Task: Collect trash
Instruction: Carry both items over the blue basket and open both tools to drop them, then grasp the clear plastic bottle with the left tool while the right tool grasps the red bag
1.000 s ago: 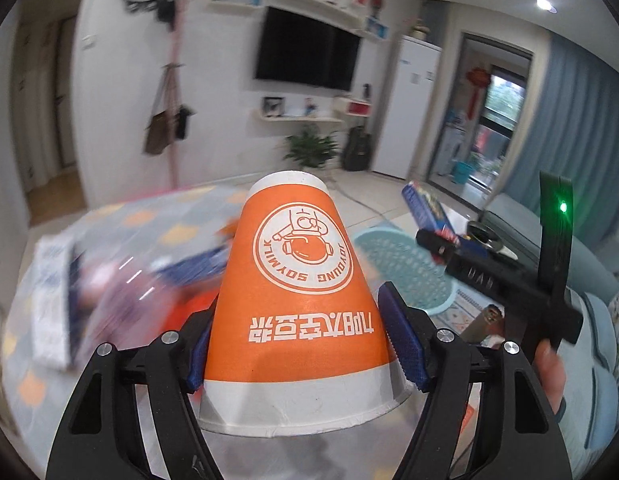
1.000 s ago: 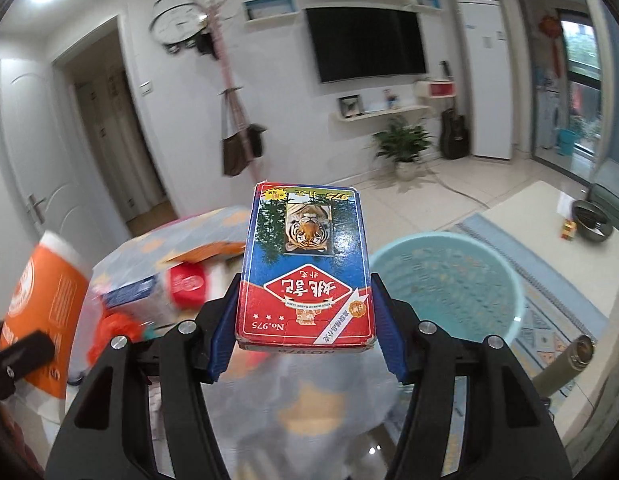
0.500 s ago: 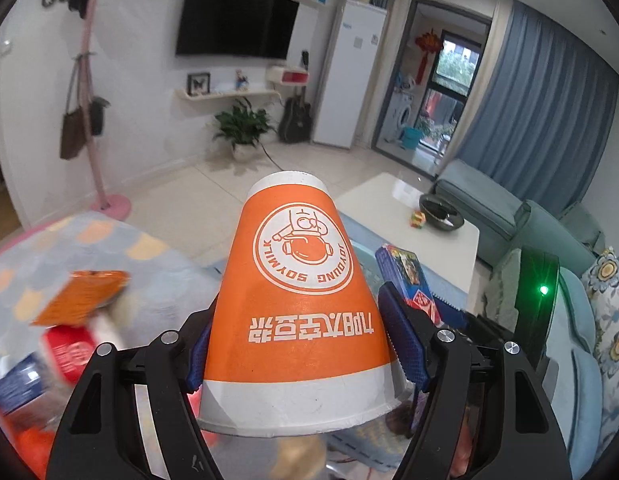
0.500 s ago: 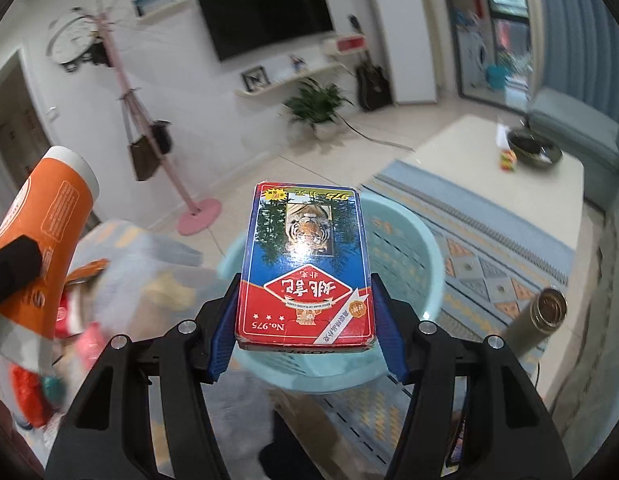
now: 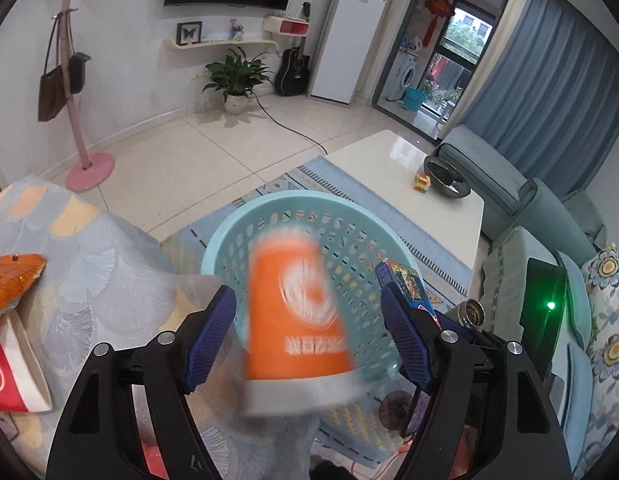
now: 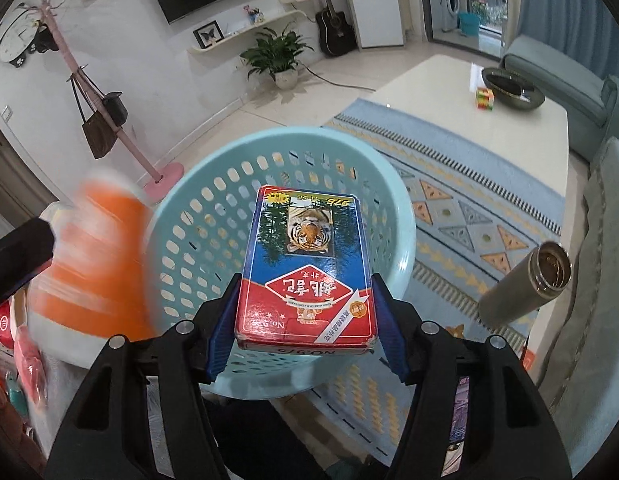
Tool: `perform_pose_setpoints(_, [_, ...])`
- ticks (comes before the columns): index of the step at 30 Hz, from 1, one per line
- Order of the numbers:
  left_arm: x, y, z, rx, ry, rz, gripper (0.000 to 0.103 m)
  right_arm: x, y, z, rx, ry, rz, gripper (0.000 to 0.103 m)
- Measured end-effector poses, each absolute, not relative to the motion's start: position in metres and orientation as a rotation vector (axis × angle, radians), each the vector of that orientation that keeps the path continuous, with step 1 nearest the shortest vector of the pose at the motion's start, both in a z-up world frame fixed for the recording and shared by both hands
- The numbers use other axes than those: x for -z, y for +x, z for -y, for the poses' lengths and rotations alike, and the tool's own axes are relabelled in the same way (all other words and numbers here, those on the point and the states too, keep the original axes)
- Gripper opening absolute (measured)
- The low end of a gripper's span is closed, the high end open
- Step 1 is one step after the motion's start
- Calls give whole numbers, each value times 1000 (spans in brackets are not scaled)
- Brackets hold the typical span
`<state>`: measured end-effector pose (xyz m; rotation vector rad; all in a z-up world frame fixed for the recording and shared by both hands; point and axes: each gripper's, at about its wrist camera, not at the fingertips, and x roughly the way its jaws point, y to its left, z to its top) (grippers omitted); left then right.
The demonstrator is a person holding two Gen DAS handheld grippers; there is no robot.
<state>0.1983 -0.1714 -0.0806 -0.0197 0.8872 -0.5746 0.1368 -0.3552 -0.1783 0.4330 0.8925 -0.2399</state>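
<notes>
My left gripper (image 5: 307,336) is open above the light blue perforated basket (image 5: 349,216). The orange paper cup (image 5: 297,312) is blurred between the spread fingers, loose and falling toward the basket; it also shows blurred in the right wrist view (image 6: 97,264). My right gripper (image 6: 305,320) is shut on a red and blue card box with a tiger picture (image 6: 305,268), held over the basket (image 6: 213,160). The card box (image 5: 407,284) and right gripper show at the right of the left wrist view.
A patterned cloth-covered table (image 5: 89,264) with an orange wrapper (image 5: 13,284) and a red-and-white cup (image 5: 9,368) lies left. A metal thermos (image 6: 529,284) leans at the right. A white coffee table (image 5: 409,176), sofa (image 5: 541,208) and blue rug (image 6: 469,184) lie beyond.
Both grippers swung right, from the table to over the basket. My left gripper opened and the orange cup slipped out, now falling. The right gripper still holds the card box.
</notes>
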Motion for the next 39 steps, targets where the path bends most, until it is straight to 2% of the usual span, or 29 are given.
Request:
perform_pose_setpoints(12, [40, 153, 132, 547, -81, -792, 77, 146, 115, 346, 176, 436, -825, 60])
perform_pose_setpoints(16, [19, 119, 106, 521, -77, -719, 77, 119, 101, 321, 124, 378, -767, 59])
perform_pose_setpoints(18, [10, 104, 93, 504, -78, -688, 77, 103, 93, 303, 88, 344, -729, 55])
perform_pose_setpoints(27, [-27, 38, -9, 374, -111, -554, 80, 52, 65, 209, -80, 198, -636, 55])
perform_pose_setpoints(33, [-29, 12, -83, 227, -67, -525, 85, 43, 59, 143, -194, 120, -639, 55])
perform_pose_setpoints(39, [-5, 8, -138, 158, -42, -605, 87, 56, 51, 79, -326, 79, -686, 55])
